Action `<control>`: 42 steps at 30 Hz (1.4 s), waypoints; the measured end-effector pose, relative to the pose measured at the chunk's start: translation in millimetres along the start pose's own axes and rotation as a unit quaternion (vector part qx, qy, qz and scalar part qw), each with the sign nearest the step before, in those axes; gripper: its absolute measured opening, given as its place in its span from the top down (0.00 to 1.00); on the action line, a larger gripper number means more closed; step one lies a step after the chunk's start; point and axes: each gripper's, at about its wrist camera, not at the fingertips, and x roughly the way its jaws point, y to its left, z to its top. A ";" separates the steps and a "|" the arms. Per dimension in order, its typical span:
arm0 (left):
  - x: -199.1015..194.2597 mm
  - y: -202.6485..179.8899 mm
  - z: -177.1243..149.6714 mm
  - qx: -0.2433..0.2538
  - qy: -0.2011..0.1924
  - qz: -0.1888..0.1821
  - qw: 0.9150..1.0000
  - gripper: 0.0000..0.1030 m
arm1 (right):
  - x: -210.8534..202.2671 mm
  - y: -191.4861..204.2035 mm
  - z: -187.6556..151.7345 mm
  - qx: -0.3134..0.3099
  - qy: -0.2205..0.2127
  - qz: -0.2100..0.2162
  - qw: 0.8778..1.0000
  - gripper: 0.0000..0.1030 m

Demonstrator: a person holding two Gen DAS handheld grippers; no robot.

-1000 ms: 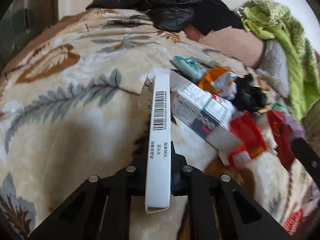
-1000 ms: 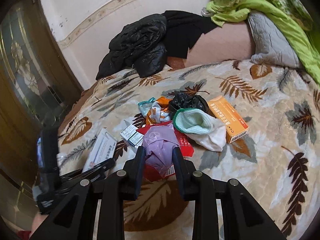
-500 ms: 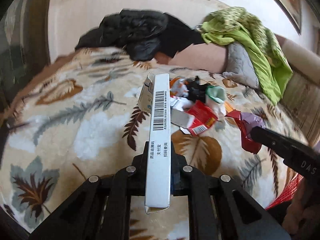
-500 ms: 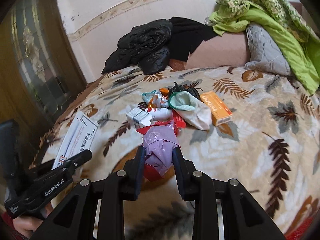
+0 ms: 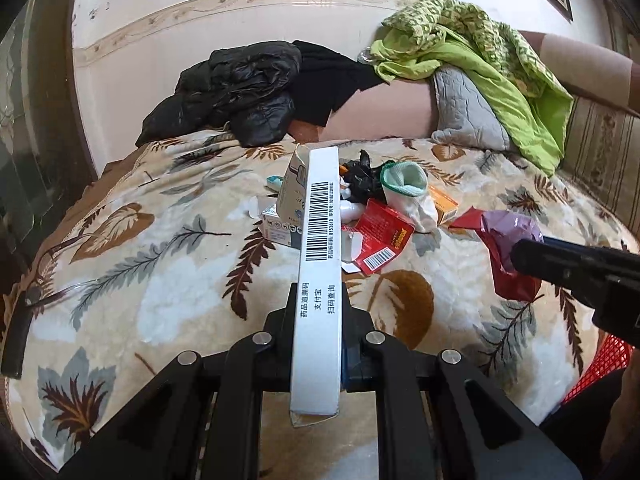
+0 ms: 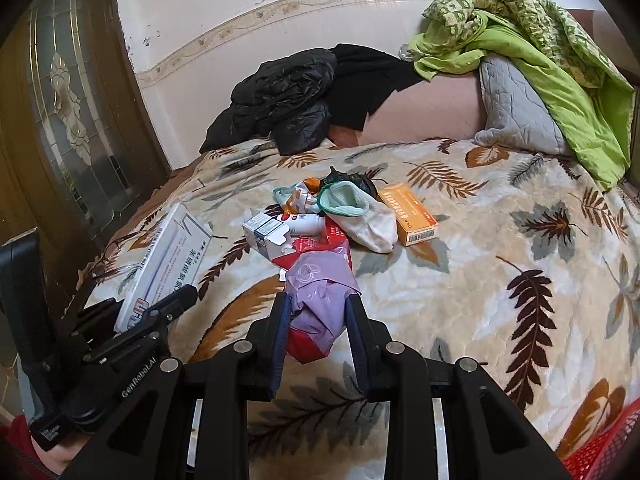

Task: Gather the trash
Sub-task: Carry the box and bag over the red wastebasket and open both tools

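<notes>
Above the bed: both grippers hang over the leaf-patterned fleece blanket (image 6: 500, 216).
Left gripper (image 5: 318, 312): jaws clamped on a long white cardboard box with a barcode (image 5: 320, 248), held on edge.
Right gripper (image 6: 316, 312): jaws pinching a crumpled lilac and red plastic wrapper (image 6: 320, 296).
Trash pile (image 6: 332, 216): mid-blanket, with an orange carton (image 6: 408, 214) beside a white sock (image 6: 368, 220).
</notes>
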 end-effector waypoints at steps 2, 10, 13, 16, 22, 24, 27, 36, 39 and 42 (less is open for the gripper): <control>2.5 0.0 -0.5 0.000 0.003 0.003 1.000 0.87 | 1.3 1.0 0.5 0.000 0.000 0.002 1.000 0.70; 5.5 0.4 -0.8 0.001 0.007 0.007 1.000 0.87 | 5.0 1.2 1.6 0.003 0.003 0.008 1.000 0.70; 5.3 0.0 -0.9 0.001 0.007 0.007 1.000 0.87 | 5.0 0.2 1.8 0.006 0.003 0.009 1.000 0.70; 6.1 0.2 -0.6 0.005 0.006 0.010 1.000 0.87 | 4.5 0.0 1.6 0.007 0.003 0.008 1.000 0.70; 5.4 -0.1 -0.6 0.008 0.005 0.012 1.000 0.87 | 3.8 -0.5 1.8 0.007 0.002 0.007 1.000 0.70; 5.3 -0.1 -0.6 0.008 0.005 0.012 1.000 0.87 | 3.9 -0.6 1.8 0.008 0.002 0.007 1.000 0.70; 5.3 -0.2 -0.7 0.009 0.005 0.012 1.000 0.87 | 3.7 -0.7 1.9 0.008 0.002 0.006 1.000 0.70; 5.0 -1.2 -0.9 0.009 0.005 0.013 1.000 0.87 | 3.5 -1.3 2.3 0.008 0.002 0.007 1.000 0.70; 4.9 -1.7 -1.0 0.008 0.005 0.013 1.000 0.87 | 3.5 -1.4 2.4 0.008 0.002 0.007 1.000 0.70; 4.8 -2.1 -1.1 0.008 0.005 0.013 1.000 0.87 | 3.5 -1.6 2.5 0.008 0.002 0.007 1.000 0.70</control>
